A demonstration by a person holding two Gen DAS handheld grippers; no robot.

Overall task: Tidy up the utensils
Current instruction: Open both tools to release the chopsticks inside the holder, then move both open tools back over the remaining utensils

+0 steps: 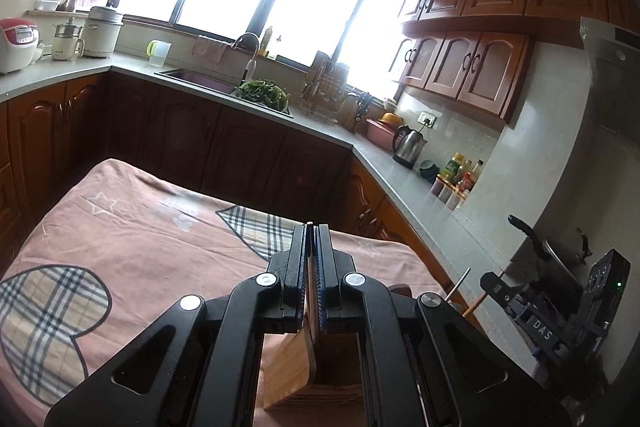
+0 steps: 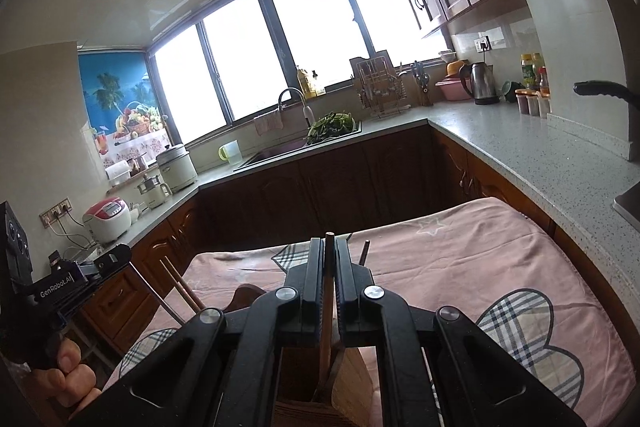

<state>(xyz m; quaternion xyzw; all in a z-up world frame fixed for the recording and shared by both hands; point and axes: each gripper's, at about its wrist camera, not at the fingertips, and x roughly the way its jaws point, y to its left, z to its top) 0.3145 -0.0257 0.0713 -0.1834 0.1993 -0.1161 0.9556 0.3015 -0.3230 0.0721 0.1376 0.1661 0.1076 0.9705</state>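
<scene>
Left claw (image 1: 311,227): clamped on a thin stick (image 1: 310,226). Right claw (image 2: 329,239): clamped on a brown chopstick (image 2: 327,291), wooden holder (image 2: 352,379) at six o'clock. Bench (image 2: 460,267): pink-clothed.

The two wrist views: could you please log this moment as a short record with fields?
setting: kitchen, table under a pink cloth
left gripper: shut on a thin dark stick
right gripper: shut on a brown stick
holder: wooden box on the cloth, below both grippers
other utensils: more sticks rise beside the right gripper
counter: kettle, sink with greens, rice cooker
</scene>
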